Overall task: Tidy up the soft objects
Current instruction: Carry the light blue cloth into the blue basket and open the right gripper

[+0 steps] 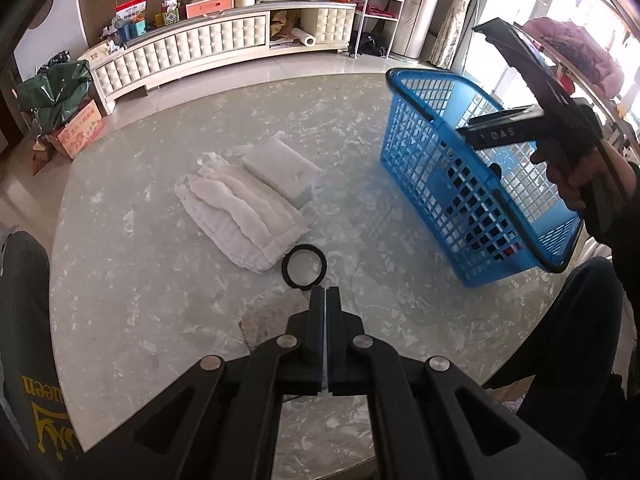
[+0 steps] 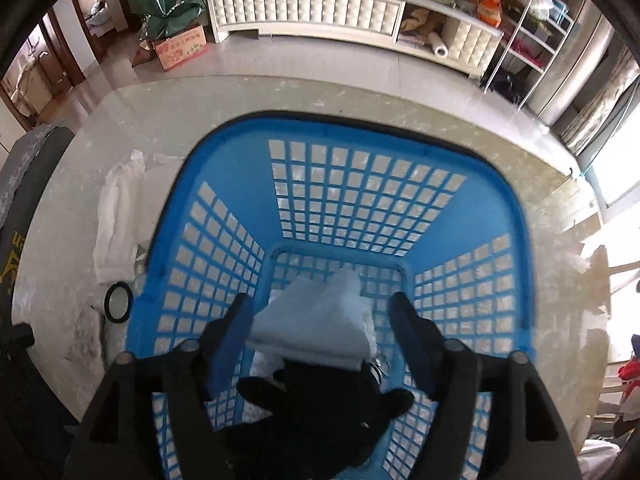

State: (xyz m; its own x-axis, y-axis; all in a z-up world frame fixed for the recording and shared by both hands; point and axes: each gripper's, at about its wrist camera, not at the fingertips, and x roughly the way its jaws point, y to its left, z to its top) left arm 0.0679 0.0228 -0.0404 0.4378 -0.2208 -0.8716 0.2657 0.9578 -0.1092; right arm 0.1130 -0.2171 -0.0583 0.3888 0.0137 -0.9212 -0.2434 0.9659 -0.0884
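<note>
A blue basket (image 1: 420,152) stands on the marble table (image 1: 140,280) at the right. In the right wrist view my right gripper (image 2: 322,312) is open over the basket (image 2: 360,132), above a white sponge block (image 2: 316,320) and a black soft item (image 2: 320,400) lying inside. A folded white cloth (image 1: 236,216) and a white sponge block (image 1: 280,170) lie at the table's middle; the cloth also shows in the right wrist view (image 2: 118,220). My left gripper (image 1: 325,290) is shut and empty, just behind a black ring (image 1: 304,266).
A white cabinet (image 1: 192,48) with clutter runs along the far wall. A green bag (image 1: 52,88) and a cardboard box (image 1: 80,128) sit on the floor at the left. A dark chair back (image 1: 24,320) stands at the table's left edge.
</note>
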